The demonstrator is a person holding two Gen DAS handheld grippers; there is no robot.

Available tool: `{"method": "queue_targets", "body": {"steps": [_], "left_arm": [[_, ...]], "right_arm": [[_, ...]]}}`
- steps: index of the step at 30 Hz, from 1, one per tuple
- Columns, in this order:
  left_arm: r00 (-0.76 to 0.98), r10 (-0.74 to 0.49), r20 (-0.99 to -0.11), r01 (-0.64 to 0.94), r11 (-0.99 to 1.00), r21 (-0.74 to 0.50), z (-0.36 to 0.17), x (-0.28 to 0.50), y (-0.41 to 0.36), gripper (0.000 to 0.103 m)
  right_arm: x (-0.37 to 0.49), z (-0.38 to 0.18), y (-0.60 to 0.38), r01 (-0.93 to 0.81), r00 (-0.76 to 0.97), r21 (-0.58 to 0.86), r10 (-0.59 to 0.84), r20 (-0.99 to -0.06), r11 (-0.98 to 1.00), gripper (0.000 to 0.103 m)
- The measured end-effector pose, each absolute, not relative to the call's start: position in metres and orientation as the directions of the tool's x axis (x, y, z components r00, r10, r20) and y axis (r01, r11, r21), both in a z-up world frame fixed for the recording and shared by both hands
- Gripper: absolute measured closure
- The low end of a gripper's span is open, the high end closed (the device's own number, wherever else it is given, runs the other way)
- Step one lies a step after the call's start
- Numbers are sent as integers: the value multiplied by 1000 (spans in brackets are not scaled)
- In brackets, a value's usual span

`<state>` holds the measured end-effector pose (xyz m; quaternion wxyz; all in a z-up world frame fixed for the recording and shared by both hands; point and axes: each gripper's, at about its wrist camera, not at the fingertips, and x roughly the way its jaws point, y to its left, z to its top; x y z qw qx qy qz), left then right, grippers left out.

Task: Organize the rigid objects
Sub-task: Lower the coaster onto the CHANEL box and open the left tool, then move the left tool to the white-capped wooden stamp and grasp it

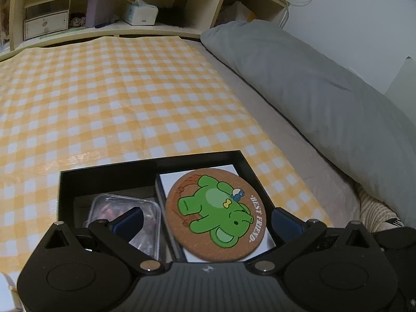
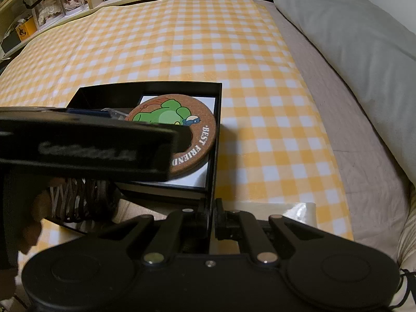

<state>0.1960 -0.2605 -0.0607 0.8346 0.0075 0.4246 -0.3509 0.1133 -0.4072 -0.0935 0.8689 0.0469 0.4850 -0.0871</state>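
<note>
An open black box (image 1: 150,162) sits on a yellow checked cloth. It holds a clear plastic case (image 1: 111,202) on the left and a white flat box (image 1: 176,178) on the right. A round cork coaster (image 1: 215,213) with a green elephant lies on the white box. My left gripper (image 1: 208,222) hovers over the box, open, its blue-padded fingers standing either side of the coaster without pressing it. In the right wrist view, my right gripper (image 2: 212,214) is shut on the near right wall of the black box (image 2: 214,156). The coaster (image 2: 200,140) is partly hidden behind the left gripper's housing (image 2: 91,145).
A grey pillow (image 1: 312,91) lies along the right of the bed. Wooden shelves (image 1: 197,30) at the head hold a tissue box (image 1: 140,13) and a small drawer unit (image 1: 45,24). A person's hand (image 2: 28,223) shows at the lower left. A clear plastic piece (image 2: 304,210) lies near the cloth's edge.
</note>
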Motion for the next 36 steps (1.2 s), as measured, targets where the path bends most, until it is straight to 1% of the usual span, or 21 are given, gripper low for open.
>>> {"method": "queue_targets", "body": {"steps": [8,22,32,36], "left_arm": [[428,-574,-698,598,759,-257,-34,185,-235,0],[527,-526,-667,593,790,-155,21,146,-177,0],[596,-396,-699,477,875,-90,28,151,-98,0],[611,-329,-720,396,915,-82,26,161,-60,0]], "right_arm": [[113,-94,-407,196,515,-5,-108,-851,981,98],[113,-94,-405,193,513,-20,-118,-850,981,98],[113,-94,-404,190,511,-26,-122,-851,981,98],[113,-94,-404,188,510,-30,-124,-851,982,98]]}}
